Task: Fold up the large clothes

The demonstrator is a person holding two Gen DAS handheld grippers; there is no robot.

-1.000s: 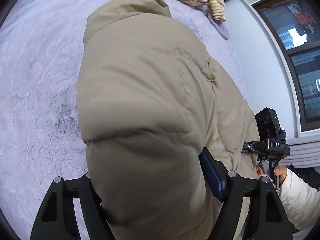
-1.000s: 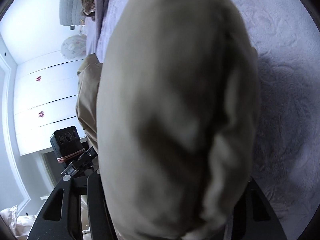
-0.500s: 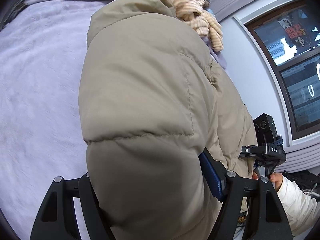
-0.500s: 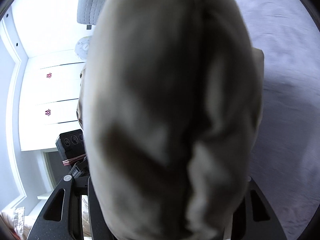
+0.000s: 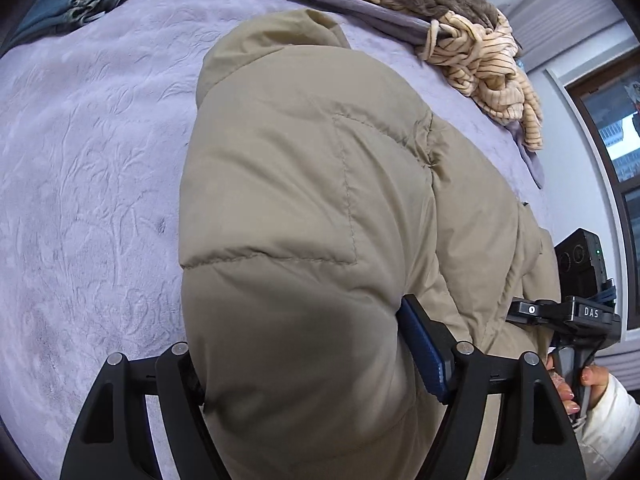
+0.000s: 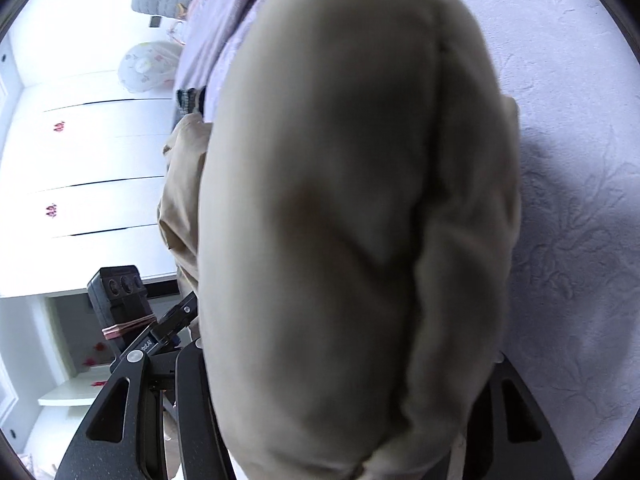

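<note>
A puffy beige jacket (image 5: 304, 160) hangs bunched over the lilac bedspread (image 5: 80, 200). My left gripper (image 5: 304, 344) holds a thick fold of it; the blue pad (image 5: 424, 356) presses into the padding while the jaws ease apart a little. In the right wrist view the jacket (image 6: 340, 160) fills the middle, blurred. My right gripper (image 6: 344, 360) clasps another thick bunch, its jaws also easing apart; its right finger is mostly hidden by cloth. Each view shows the other gripper beside the jacket: the right gripper (image 5: 576, 312) held by a hand (image 5: 568, 384), the left gripper (image 6: 132, 320).
A striped cream garment (image 5: 488, 68) and brown clothes lie heaped at the bed's far edge. Folded teal cloth (image 5: 68, 4) sits at the far left corner. A window (image 5: 616, 128) is on the right; white wardrobe doors (image 6: 80, 160) stand beyond the bed.
Both grippers have carried the jacket across the bed toward its far edge. The clothes heap and teal cloth have come into the left wrist view. The grips look unchanged.
</note>
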